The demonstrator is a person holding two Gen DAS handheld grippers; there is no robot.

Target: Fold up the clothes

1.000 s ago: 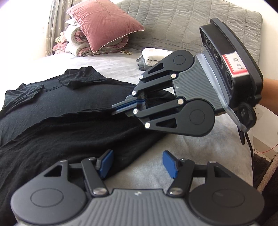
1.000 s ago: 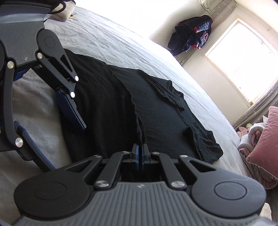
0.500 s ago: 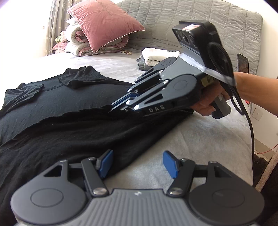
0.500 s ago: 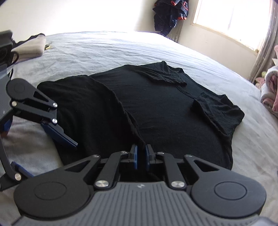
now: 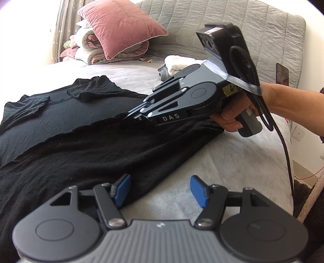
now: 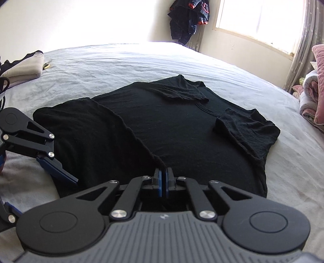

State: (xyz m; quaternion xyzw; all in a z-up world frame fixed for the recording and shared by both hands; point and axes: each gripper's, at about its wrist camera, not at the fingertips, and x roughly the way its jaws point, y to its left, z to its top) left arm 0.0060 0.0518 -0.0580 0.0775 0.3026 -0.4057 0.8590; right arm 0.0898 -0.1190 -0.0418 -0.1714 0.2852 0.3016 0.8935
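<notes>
Our right claw (image 6: 162, 183) has its blue pads pressed together on the folded hem edge of the black knit T-shirt (image 6: 172, 129); the jaws have just parted slightly and closed again, with the cloth between them. In the left wrist view the same claw (image 5: 129, 117) reaches in from the right with its tip at that fold line, carried by a hand (image 5: 232, 119) wrapped round the grey handle.

Our left claw (image 5: 160, 190) stands apart, blue pads wide with nothing between them, hovering over the near edge of the T-shirt: one pad above the black cloth, the other above the bare sheet beside it.

The T-shirt lies spread on the pale grey bed (image 6: 121, 60), its lower part folded up over its body and both short sleeves turned inward onto the chest.

Beyond the T-shirt's sleeve end sits a dusty pink velvet pillow (image 5: 121, 26) on a rolled pink and white quilt (image 5: 89, 46). Past the T-shirt's far edge, near the grey quilted headboard (image 5: 202, 24), lies a folded cream garment (image 5: 178, 62). Across the bed from the T-shirt, dark clothes (image 6: 188, 18) hang in the room's corner beside a bright window (image 6: 259, 22).
</notes>
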